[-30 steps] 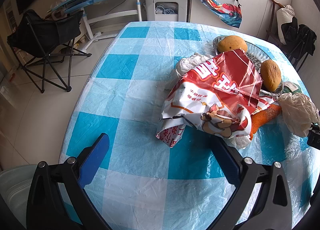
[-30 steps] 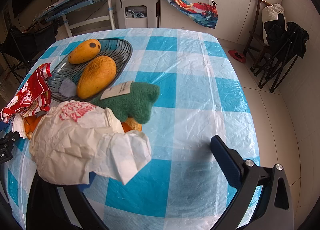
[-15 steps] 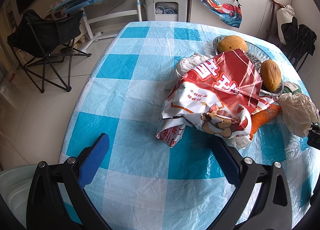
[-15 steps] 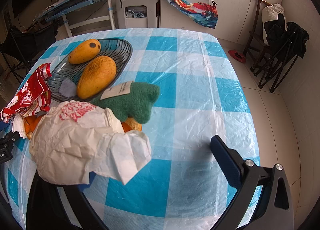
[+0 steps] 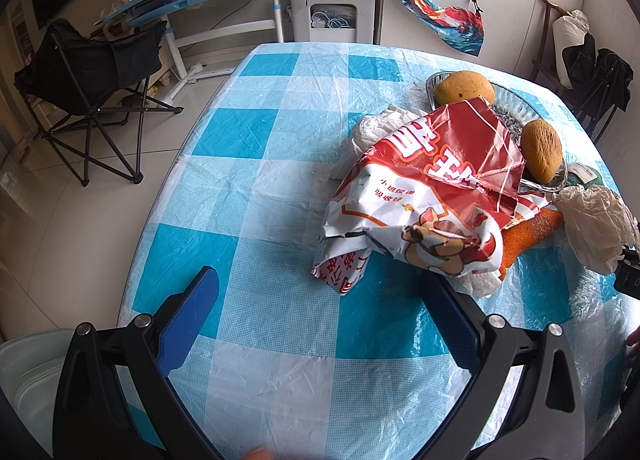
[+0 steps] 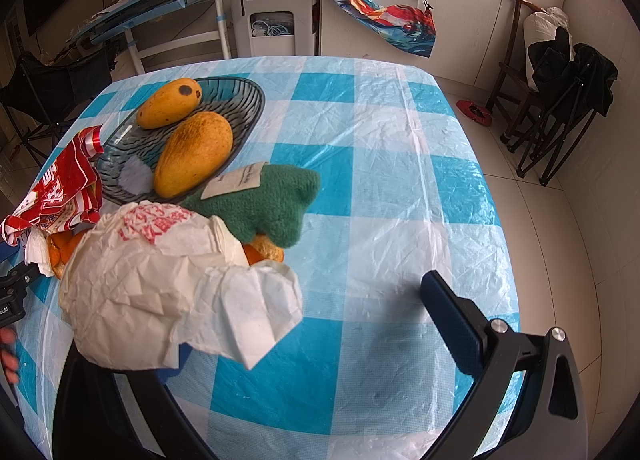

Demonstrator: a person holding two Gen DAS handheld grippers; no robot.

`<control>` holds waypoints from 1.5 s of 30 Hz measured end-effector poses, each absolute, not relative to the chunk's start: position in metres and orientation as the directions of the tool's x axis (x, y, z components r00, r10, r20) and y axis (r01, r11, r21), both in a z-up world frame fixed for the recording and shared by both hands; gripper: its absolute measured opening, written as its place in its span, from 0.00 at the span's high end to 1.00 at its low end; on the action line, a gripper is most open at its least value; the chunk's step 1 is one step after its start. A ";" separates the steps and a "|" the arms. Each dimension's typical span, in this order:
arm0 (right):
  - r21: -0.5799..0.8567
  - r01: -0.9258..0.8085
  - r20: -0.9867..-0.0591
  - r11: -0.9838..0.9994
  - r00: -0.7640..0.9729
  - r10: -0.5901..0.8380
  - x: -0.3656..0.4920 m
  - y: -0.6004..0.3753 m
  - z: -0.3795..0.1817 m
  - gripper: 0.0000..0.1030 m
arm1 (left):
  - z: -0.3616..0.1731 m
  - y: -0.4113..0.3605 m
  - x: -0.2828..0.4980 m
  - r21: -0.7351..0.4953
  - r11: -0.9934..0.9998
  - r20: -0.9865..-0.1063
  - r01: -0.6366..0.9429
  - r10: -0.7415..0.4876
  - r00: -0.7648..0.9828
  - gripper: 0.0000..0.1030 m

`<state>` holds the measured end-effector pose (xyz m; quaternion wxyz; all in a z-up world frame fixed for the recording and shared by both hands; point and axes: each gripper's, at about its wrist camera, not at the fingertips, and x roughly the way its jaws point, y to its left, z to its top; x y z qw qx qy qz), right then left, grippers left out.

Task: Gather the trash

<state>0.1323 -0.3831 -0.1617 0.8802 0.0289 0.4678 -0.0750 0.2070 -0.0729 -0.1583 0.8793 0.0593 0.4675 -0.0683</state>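
Observation:
A crumpled red and white snack bag (image 5: 424,195) lies on the checked table, just beyond my left gripper (image 5: 320,320), which is open and holds nothing. The bag's edge also shows in the right wrist view (image 6: 60,187). A crumpled white paper wrapper (image 6: 160,280) with red print lies in front of my right gripper (image 6: 312,336) and hides its left finger. That gripper stands wide open, with its right finger (image 6: 452,324) clear of the paper. The same wrapper (image 5: 596,227) shows at the right edge of the left wrist view. White tissue (image 5: 376,127) peeks from behind the bag.
A glass dish (image 6: 244,99) holds two mangoes (image 6: 192,151). A green plush (image 6: 272,203) with a tag and an orange plush piece (image 5: 532,227) lie beside it. A pale bin (image 5: 24,372) stands below the table's left edge. Folding chairs stand on the floor.

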 end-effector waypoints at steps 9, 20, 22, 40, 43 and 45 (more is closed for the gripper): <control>-0.013 0.014 -0.896 1.000 0.443 -0.018 0.108 -0.374 -0.157 0.05 | -0.138 -0.052 0.180 -0.014 0.982 -0.806 0.187 -0.122 0.580 0.07; -0.003 -0.064 -0.768 0.998 0.639 0.038 0.055 -0.346 -0.121 0.05 | -0.089 -0.045 0.138 -0.107 0.972 -0.715 0.209 -0.221 0.663 0.08; 0.002 -0.079 -0.741 0.997 0.669 0.055 0.058 -0.339 -0.119 0.05 | -0.086 -0.049 0.143 -0.117 0.972 -0.710 0.204 -0.226 0.667 0.08; 0.130 -0.058 -0.756 0.990 0.640 0.136 0.100 -0.334 -0.141 0.39 | -0.115 -0.083 0.209 -0.152 0.955 -0.722 0.254 -0.283 0.631 0.99; 0.156 -0.063 -0.773 0.986 0.614 0.161 0.104 -0.334 -0.151 0.53 | -0.104 -0.076 0.192 -0.177 0.942 -0.695 0.287 -0.326 0.640 0.99; 0.195 -0.076 -0.765 0.978 0.612 0.200 0.103 -0.336 -0.150 0.71 | -0.097 -0.072 0.180 -0.199 0.932 -0.682 0.304 -0.354 0.640 0.99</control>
